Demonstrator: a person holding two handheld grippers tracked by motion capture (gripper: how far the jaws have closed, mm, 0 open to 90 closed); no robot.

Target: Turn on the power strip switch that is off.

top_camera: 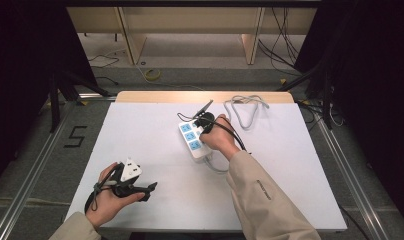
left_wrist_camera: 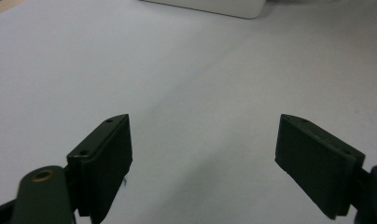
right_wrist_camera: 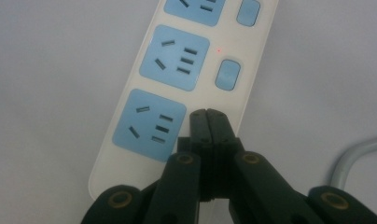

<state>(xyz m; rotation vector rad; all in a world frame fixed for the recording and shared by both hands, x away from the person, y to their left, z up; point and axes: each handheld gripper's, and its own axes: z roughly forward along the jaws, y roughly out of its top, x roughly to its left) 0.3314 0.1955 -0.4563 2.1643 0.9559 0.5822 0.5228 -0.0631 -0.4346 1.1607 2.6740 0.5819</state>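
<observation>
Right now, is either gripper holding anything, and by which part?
Nothing is held. The right gripper is shut empty, tips over the power strip; the left gripper is open above the table.

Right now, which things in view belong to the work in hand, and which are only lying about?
In the work:
- power strip, white with blue sockets
- right gripper, fingers shut, tips over the strip beside its nearest socket

Lying about:
- grey cable, looped at the table's far edge
- left gripper, open over bare table
</observation>
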